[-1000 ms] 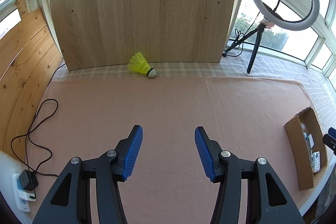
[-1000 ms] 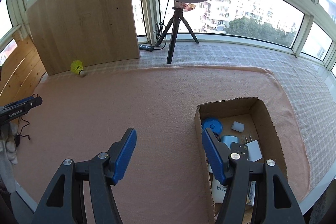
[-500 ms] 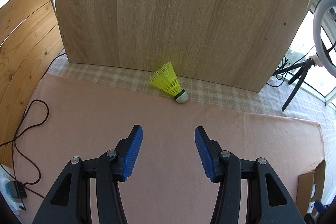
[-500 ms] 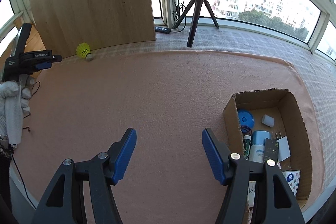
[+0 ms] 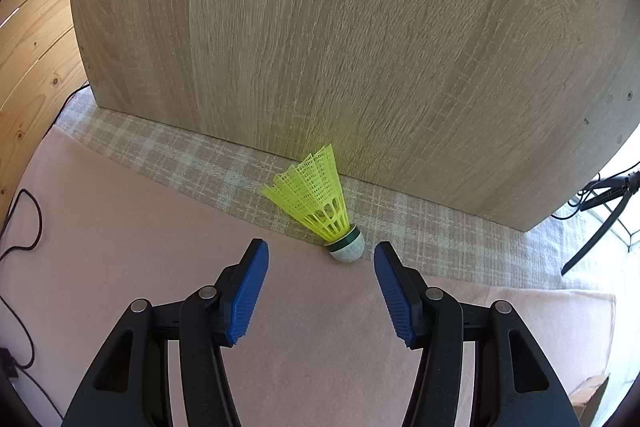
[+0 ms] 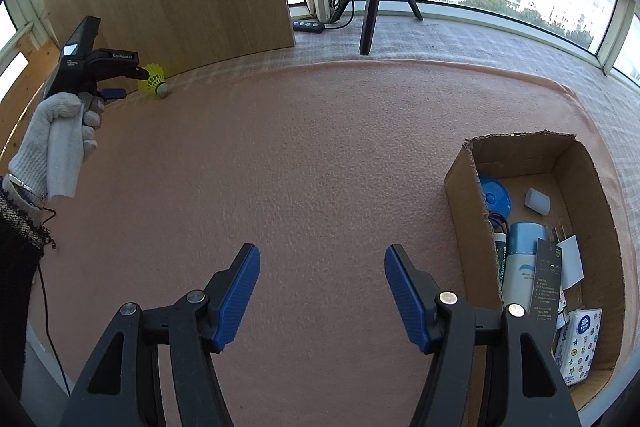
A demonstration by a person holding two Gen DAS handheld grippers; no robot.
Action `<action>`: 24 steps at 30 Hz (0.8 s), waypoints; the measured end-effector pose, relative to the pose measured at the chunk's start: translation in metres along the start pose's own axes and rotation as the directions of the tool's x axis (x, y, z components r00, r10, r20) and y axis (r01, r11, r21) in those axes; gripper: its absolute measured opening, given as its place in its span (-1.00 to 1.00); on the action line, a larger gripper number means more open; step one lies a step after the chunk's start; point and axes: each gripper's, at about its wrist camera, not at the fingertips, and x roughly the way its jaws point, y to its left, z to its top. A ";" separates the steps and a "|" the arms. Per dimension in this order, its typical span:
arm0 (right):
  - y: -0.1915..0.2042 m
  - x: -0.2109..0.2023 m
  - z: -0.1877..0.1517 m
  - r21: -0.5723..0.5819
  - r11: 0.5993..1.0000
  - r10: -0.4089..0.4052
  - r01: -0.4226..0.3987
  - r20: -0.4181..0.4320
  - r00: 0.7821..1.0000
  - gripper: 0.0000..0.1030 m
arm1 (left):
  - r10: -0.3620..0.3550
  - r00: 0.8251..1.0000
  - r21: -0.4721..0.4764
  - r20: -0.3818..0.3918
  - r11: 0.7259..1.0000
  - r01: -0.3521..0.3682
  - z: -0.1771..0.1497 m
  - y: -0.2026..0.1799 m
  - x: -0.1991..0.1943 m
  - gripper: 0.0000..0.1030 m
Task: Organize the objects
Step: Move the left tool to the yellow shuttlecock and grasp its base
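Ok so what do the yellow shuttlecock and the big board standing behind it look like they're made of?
Shuttlecock: the skirt looks like moulded plastic, a glossy neon yellow lattice; its rounded white tip looks matte and dimpled, maybe cork or foam, hard to tell. Board: wood-look panel with printed-looking oak grain and a flat matte face, probably laminated chipboard rather than solid wood.

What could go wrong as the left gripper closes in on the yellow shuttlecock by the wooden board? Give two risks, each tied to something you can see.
1. The left gripper is open, and the shuttlecock lies just beyond its tips; its round cork end could roll or squirt away.
2. The thin plastic skirt sits near the wooden board; reaching further might bump the board or crush the skirt.
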 end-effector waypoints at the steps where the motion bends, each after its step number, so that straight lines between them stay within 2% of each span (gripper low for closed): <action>1: -0.002 0.001 -0.001 0.004 1.000 0.003 -0.003 -0.005 1.000 0.18 | 0.003 1.000 -0.004 -0.005 1.000 -0.003 0.002 -0.001 0.005 0.14; 19: -0.034 0.008 -0.002 0.038 0.999 -0.019 0.019 -0.020 1.000 0.18 | 0.084 0.996 -0.051 -0.044 0.995 -0.086 0.017 -0.013 0.060 0.14; 22: -0.036 0.008 -0.002 0.039 0.999 -0.026 0.027 -0.023 0.999 0.18 | 0.079 0.997 -0.074 -0.020 0.994 -0.080 0.019 -0.012 0.060 -0.01; 23: -0.037 0.008 -0.002 0.038 0.999 -0.029 0.030 -0.023 0.999 0.18 | 0.079 0.997 -0.081 -0.012 0.994 -0.080 0.018 -0.011 0.060 -0.17; 24: -0.039 0.008 -0.001 0.037 0.999 -0.032 0.033 -0.024 0.999 0.18 | 0.076 0.997 -0.083 -0.011 0.994 -0.076 0.019 -0.011 0.061 -0.18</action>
